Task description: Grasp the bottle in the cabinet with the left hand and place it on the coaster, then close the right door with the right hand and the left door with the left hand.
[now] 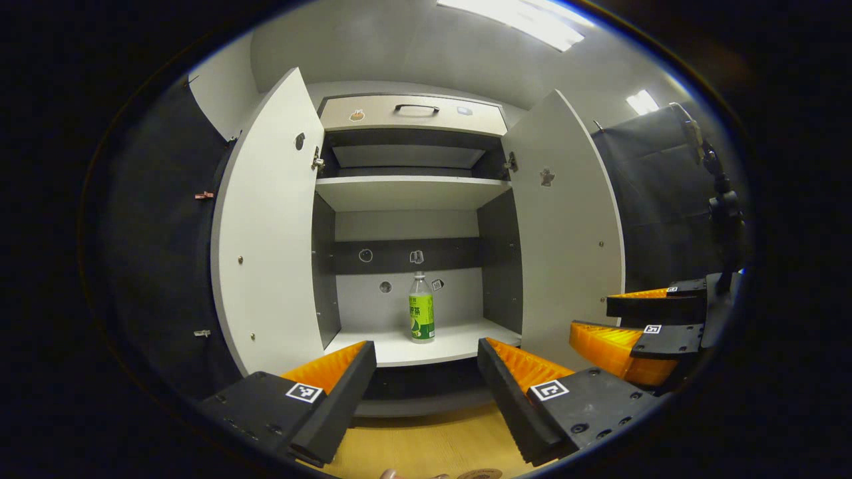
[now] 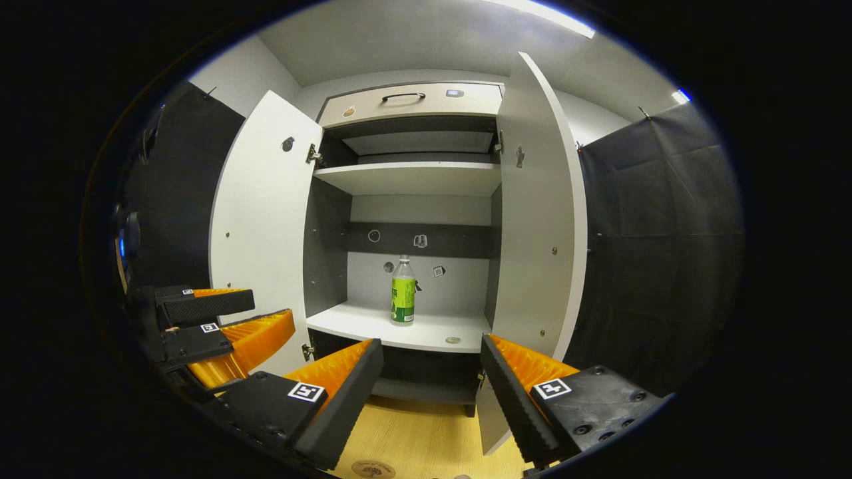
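A clear bottle with a green label point(image 1: 422, 309) point(image 2: 403, 293) stands upright on the lower shelf point(image 1: 459, 342) of a white cabinet. Both doors are swung wide: the left door point(image 1: 266, 226) point(image 2: 259, 226) and the right door point(image 1: 569, 233) point(image 2: 539, 219). My left gripper point(image 1: 426, 349) is open, in front of the cabinet, short of the bottle and lined up with it. My right gripper point(image 2: 431, 344) is open too and holds nothing; in the left gripper view it hangs beside the right door point(image 1: 592, 318). A round coaster point(image 2: 373, 469) point(image 1: 479, 474) lies on the wooden tabletop below.
An upper shelf point(image 1: 409, 193) and a drawer with a dark handle point(image 1: 416, 108) sit above the bottle. A small round disc point(image 2: 452, 340) lies on the lower shelf to the right of the bottle. Black cloth walls flank the cabinet. The wooden tabletop point(image 1: 426, 446) runs beneath both grippers.
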Motion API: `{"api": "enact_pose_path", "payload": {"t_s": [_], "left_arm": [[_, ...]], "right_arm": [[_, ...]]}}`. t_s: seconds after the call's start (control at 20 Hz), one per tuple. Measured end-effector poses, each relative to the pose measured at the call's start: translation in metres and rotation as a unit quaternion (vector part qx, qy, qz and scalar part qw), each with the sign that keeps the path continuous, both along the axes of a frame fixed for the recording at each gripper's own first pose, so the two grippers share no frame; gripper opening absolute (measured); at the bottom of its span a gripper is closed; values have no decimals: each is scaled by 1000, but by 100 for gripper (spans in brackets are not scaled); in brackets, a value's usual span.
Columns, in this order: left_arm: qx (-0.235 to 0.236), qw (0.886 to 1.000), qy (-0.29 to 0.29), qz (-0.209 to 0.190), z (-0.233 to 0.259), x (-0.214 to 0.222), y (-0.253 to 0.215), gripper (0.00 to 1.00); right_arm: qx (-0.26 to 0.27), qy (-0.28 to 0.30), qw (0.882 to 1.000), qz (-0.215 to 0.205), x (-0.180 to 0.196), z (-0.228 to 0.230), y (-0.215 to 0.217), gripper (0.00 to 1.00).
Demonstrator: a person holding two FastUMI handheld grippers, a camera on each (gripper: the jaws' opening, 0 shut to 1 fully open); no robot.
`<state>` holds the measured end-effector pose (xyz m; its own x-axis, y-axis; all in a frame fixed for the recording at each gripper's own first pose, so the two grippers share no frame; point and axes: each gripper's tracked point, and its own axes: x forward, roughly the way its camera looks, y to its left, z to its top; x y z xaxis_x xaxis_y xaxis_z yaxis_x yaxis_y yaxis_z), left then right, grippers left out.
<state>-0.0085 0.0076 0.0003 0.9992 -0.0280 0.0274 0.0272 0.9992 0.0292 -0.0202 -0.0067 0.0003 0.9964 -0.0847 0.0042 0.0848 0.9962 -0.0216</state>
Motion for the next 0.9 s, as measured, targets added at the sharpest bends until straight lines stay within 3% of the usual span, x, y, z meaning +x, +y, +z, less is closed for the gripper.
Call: {"api": "enact_pose_path", "payload": {"t_s": [0.25,0.55,0.9], "left_arm": [[1,1000,0,-7,-2,-6,11,98],[5,999,-5,-42,-3,-4,13,97],[7,999,-6,-47,-4,50,13,97]], "right_arm": [[-3,1,1000,-9,-5,-3,8,98],[-7,5,1000,-26,-15,-9,12,98],[-13,10,1000,-18,-21,-12,0,98]]}}
